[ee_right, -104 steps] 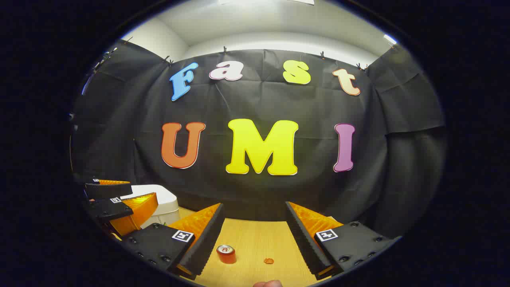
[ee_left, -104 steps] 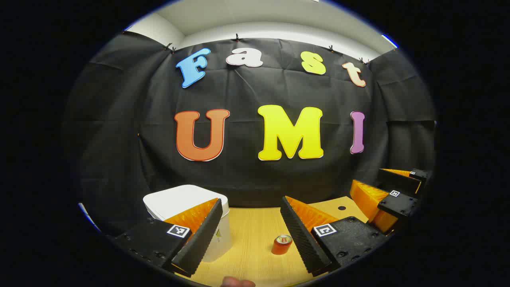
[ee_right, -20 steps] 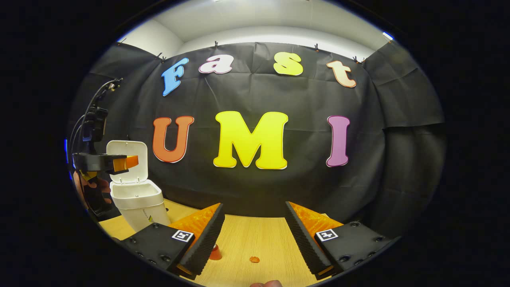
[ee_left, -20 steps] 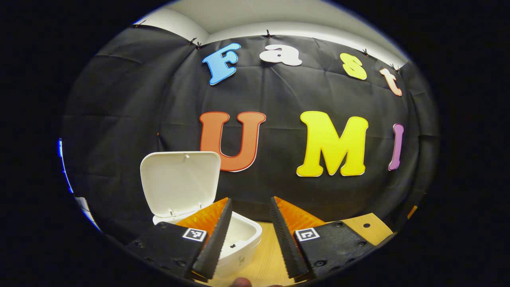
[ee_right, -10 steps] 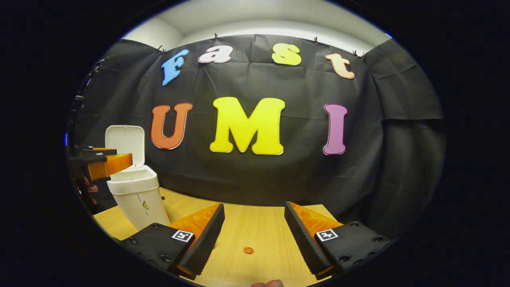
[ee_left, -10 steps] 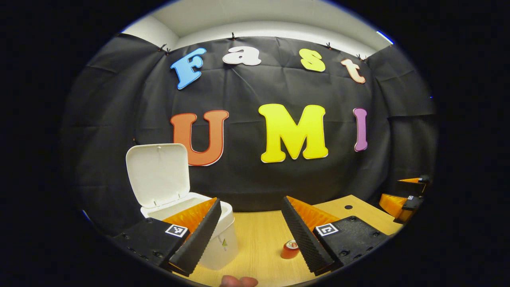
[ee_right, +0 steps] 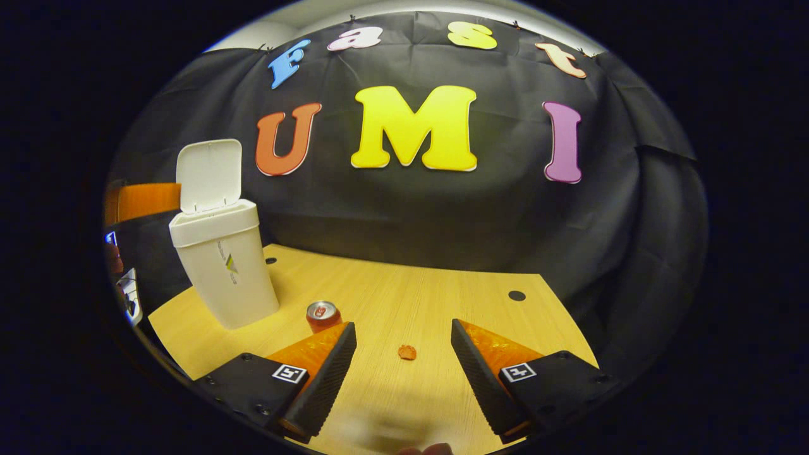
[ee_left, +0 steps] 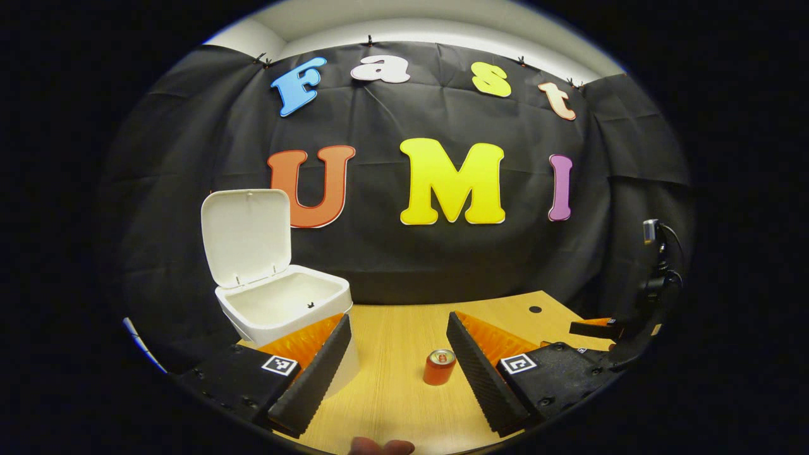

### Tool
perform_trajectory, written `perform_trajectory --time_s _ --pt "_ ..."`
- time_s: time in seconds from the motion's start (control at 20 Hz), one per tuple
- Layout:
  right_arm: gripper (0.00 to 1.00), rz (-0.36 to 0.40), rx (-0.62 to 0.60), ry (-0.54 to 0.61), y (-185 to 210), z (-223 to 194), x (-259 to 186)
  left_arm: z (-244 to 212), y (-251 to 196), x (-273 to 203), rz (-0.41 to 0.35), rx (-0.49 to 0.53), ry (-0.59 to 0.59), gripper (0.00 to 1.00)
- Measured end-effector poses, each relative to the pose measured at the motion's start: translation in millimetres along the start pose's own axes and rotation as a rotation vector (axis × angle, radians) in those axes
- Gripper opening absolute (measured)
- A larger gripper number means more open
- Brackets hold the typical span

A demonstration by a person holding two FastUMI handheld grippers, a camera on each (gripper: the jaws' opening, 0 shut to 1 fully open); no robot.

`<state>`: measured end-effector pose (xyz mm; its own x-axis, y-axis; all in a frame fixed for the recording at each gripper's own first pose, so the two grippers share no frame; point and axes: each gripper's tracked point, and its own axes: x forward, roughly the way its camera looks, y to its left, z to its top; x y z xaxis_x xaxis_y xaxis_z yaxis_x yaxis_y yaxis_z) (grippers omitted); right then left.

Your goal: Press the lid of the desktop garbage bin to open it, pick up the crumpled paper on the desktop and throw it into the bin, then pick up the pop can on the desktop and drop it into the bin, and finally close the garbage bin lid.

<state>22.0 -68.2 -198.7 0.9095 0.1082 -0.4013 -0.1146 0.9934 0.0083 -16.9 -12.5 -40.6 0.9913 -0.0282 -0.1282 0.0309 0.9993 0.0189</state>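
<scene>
Crumpled paper (ee_right: pixel 407 352) lies mid-desk (ee_right: pixel 442 297), bracketed by the spread, empty right gripper (ee_right: pixel 403 354); it should be straddled squarely, pinched gently, then carried to the open-lidded bin (ee_right: pixel 221 265).

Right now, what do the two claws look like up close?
Each claw has two wedge-shaped fingers with ridged, saw-toothed inner faces. A flat bolted plate sits behind each finger, carrying a small square black-and-white marker. See the left claw and right claw. In the left gripper view, cables trail from the other claw's handle.
</scene>
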Motion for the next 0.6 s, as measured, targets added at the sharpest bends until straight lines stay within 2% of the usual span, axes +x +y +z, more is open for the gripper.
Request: perform_trajectory --time_s 0.3,0.6 --pt "0.96 0.058 0.001 0.137 -4.0 -52.4 68.1 -22.8 0.3 -18.4 0.065 -0.004 0.071 1.00" --pt "0.96 0.060 0.006 0.249 -21.3 -91.0 132.6 -34.9 12.9 -29.3 0.169 -0.031 0.122 1.00"
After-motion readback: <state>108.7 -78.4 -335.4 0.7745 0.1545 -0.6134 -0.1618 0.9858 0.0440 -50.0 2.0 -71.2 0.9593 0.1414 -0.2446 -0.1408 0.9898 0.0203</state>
